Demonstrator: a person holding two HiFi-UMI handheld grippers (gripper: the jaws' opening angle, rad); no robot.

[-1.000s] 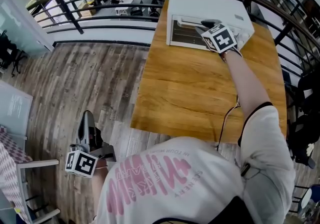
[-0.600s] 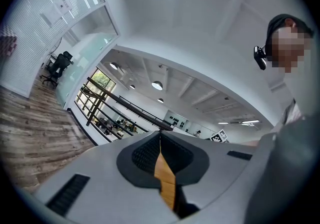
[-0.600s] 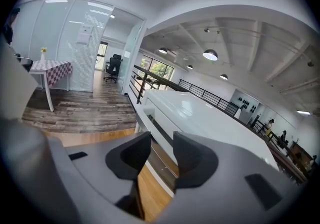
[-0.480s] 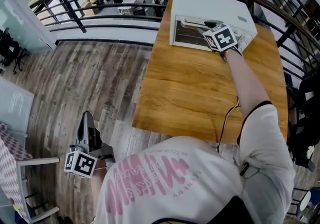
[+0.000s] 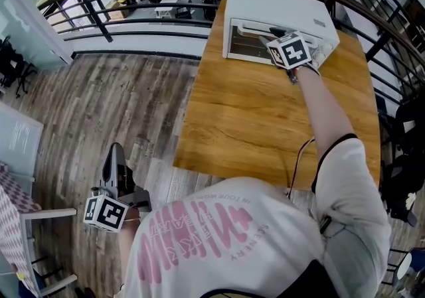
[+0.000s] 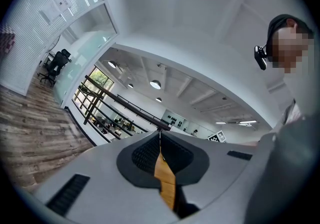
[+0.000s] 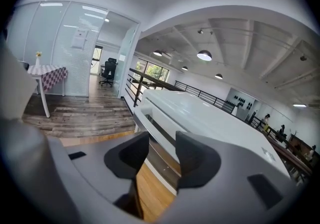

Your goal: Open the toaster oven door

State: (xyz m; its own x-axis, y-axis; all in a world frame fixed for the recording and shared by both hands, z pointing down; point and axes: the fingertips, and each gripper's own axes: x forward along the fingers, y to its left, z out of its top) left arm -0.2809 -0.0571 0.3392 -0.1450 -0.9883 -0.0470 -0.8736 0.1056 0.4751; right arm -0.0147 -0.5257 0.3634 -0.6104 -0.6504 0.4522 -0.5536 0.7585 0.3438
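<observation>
A white toaster oven point(image 5: 282, 11) stands at the far end of the wooden table point(image 5: 265, 117), its glass door point(image 5: 247, 41) facing me. My right gripper point(image 5: 271, 33) is at the front of the door, by the white handle bar point(image 7: 156, 124). Its jaws have just been opening. In the right gripper view the right gripper point(image 7: 162, 150) shows a clear gap, with the handle and door glass seen through it and neither pad pressing on anything. The left gripper point(image 5: 116, 152) hangs low beside me over the floor. In its own view the left gripper point(image 6: 160, 135) is shut on nothing.
A dark metal railing point(image 5: 133, 24) curves behind the table, with a lower floor beyond it. A pale table with a checked cloth point(image 5: 13, 197) stands at my left. A cable point(image 5: 302, 157) runs along my right arm.
The right gripper's marker cube has rolled a little at the oven's front. The left gripper has stayed where it was.
</observation>
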